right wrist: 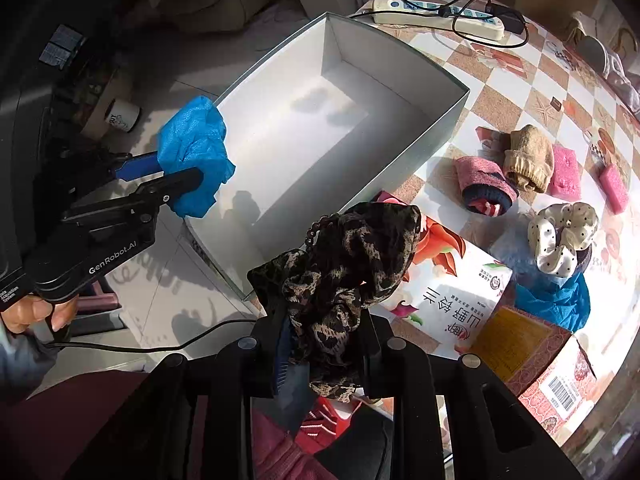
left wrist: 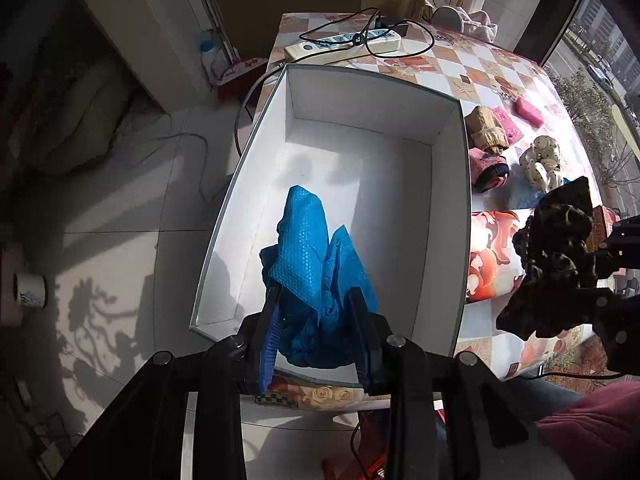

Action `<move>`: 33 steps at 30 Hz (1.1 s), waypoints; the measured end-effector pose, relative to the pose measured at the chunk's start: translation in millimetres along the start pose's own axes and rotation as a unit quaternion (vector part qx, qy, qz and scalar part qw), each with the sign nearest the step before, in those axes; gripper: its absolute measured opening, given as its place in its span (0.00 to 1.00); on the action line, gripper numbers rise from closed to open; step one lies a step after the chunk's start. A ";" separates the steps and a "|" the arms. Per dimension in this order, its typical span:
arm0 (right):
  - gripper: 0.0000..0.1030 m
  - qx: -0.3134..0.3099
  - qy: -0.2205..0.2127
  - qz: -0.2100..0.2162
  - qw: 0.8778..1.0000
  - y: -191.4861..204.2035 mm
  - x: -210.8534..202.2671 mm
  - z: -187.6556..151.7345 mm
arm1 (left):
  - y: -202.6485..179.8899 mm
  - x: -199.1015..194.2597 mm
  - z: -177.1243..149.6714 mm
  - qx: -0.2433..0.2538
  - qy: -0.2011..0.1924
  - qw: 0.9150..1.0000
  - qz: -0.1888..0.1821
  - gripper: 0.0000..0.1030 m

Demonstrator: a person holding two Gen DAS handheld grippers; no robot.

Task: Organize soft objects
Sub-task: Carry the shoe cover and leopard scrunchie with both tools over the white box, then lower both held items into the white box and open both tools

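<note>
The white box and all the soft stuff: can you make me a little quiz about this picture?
1. True or false: the white box already holds a sock.
2. Which tool grips the blue crinkly cover? A) left tool B) right tool
3. Fill in: the right tool holds a ____-print scrunchie.

Key: 1 false, nothing lies on its floor. 2 A. 3 leopard.

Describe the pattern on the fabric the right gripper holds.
Leopard print, tan on black, on the scrunchie; clearest in the right wrist view.
</note>
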State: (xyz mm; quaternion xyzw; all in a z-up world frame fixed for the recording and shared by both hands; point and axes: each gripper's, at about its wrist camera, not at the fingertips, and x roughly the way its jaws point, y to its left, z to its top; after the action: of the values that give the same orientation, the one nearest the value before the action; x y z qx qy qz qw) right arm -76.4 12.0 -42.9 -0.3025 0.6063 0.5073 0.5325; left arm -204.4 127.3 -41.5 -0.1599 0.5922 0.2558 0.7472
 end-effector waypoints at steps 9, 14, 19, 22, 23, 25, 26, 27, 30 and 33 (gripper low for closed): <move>0.28 -0.047 0.031 -0.029 0.998 37.6 45.0 45.4 | 15.8 43.1 0.2 -0.023 0.027 0.999 0.005 0.34; 0.28 -0.082 0.068 -0.042 0.993 58.6 81.6 52.3 | 17.3 65.3 -3.7 -0.023 0.051 0.998 0.000 0.34; 0.28 -0.106 0.116 -0.037 0.987 67.8 105.7 35.9 | 18.2 74.0 -19.0 -0.020 0.072 0.997 -0.006 0.34; 0.28 -0.114 0.133 -0.035 0.984 69.6 109.9 27.1 | 13.3 74.3 -25.0 -0.016 0.083 0.996 -0.017 0.34; 0.28 -0.114 0.137 -0.034 0.983 69.4 110.1 25.3 | 11.3 74.4 -27.3 -0.015 0.087 0.996 -0.020 0.34; 0.28 -0.114 0.142 -0.032 0.983 68.4 108.9 22.9 | 7.3 72.3 -31.8 -0.015 0.089 0.996 -0.025 0.34; 0.28 -0.113 0.142 -0.029 0.983 67.9 107.4 21.6 | 5.7 70.3 -33.6 -0.015 0.088 0.996 -0.026 0.34; 0.28 -0.110 0.139 -0.028 0.984 67.2 105.2 20.5 | 4.7 68.0 -35.1 -0.017 0.086 0.996 -0.027 0.34; 0.28 -0.097 0.127 -0.028 0.987 62.9 98.3 20.2 | 5.8 63.8 -35.5 -0.026 0.082 0.996 -0.030 0.34; 0.28 -0.088 0.118 -0.032 0.989 57.8 93.9 23.7 | 6.4 61.1 -31.7 -0.030 0.079 0.996 -0.032 0.34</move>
State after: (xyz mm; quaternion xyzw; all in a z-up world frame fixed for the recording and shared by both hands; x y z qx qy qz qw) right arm -144.3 68.0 -113.4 -0.4247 0.6081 0.5021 0.4447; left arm -223.3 127.1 -108.0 -0.2213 0.6361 0.2362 0.7004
